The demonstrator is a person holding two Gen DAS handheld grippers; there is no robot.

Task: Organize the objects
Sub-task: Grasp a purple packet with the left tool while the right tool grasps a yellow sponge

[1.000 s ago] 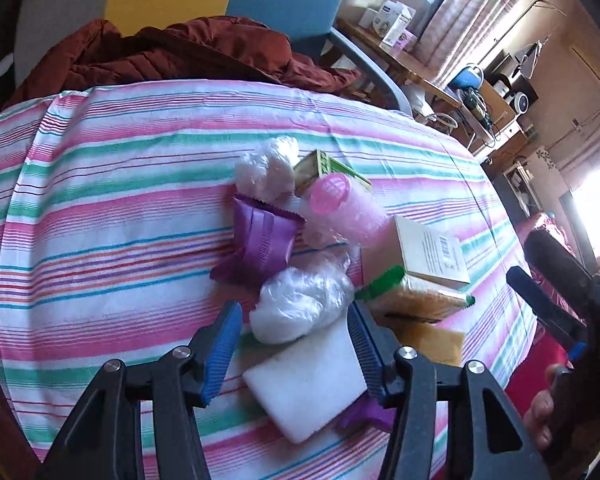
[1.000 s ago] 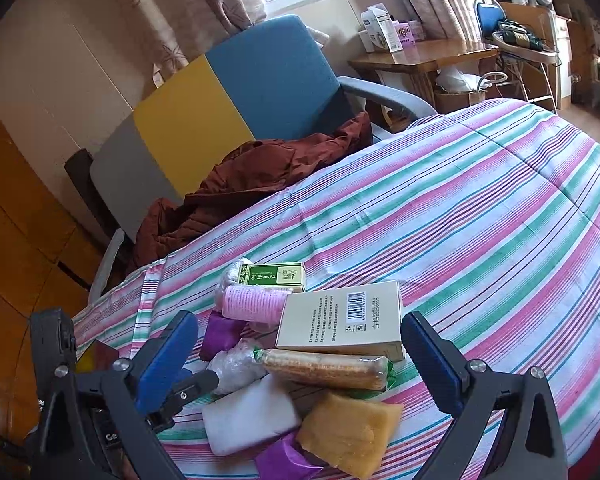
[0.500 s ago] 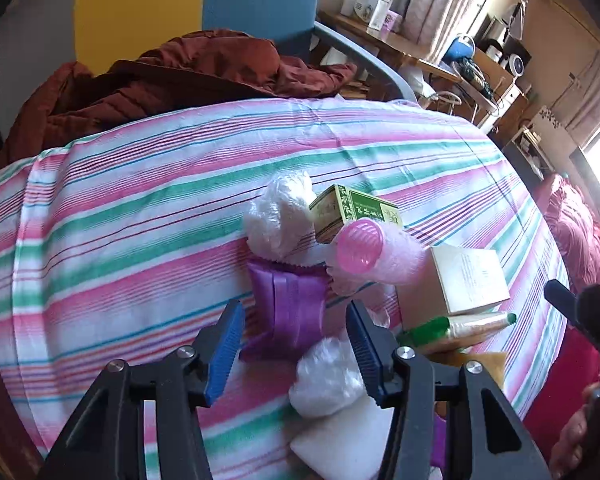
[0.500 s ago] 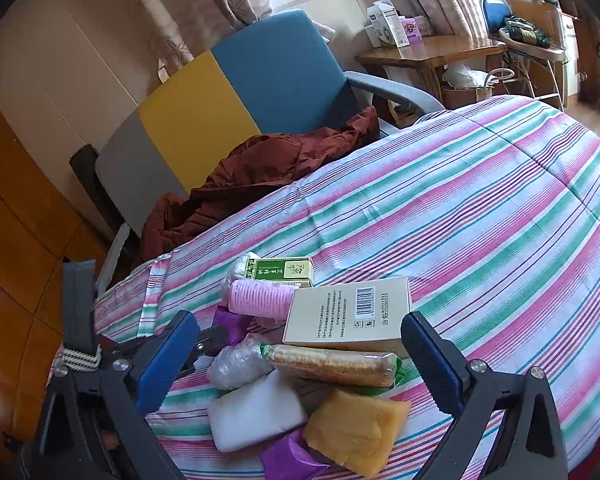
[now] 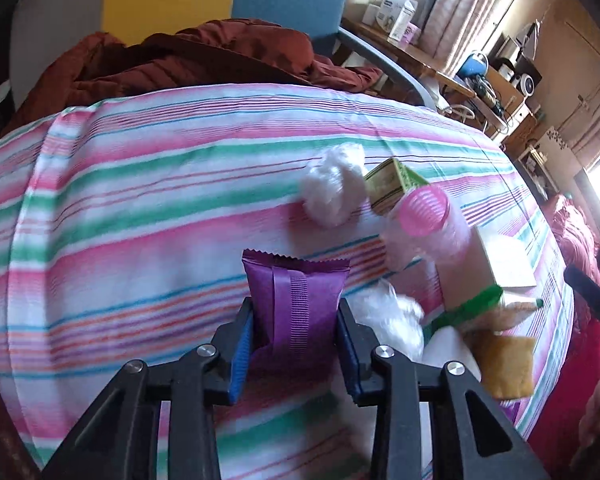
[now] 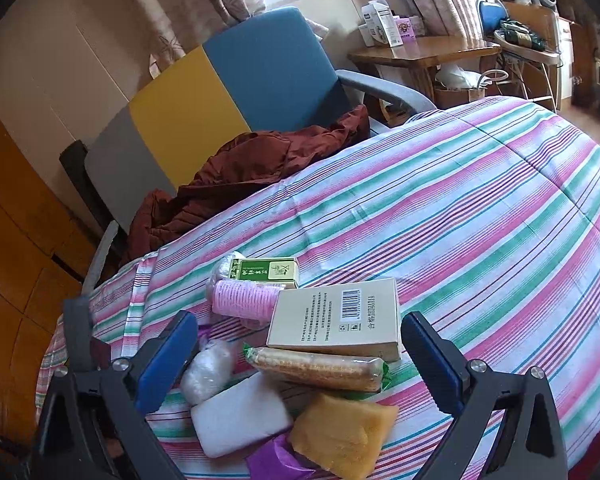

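A pile of small items lies on the striped tablecloth (image 5: 140, 208). My left gripper (image 5: 294, 340) has its blue pads against both sides of a purple snack packet (image 5: 294, 300), closed on it. Beside it lie a white plastic ball (image 5: 332, 192), a green box (image 5: 396, 184), a pink roller (image 5: 432, 220) and a clear bag (image 5: 392, 320). My right gripper (image 6: 296, 360) is open wide above the pile: a beige box (image 6: 336, 320), a cracker pack (image 6: 320, 368), a white block (image 6: 240, 420) and a yellow sponge (image 6: 340, 436).
A yellow, blue and grey chair (image 6: 220, 92) with a maroon jacket (image 6: 252, 168) stands behind the table. A wooden side table (image 6: 420, 52) with cartons is at the back right. A second purple packet (image 6: 276, 460) lies near the front edge.
My left gripper has moved forward over the purple packet and its fingers have closed onto it. The right gripper has barely moved and stays open.
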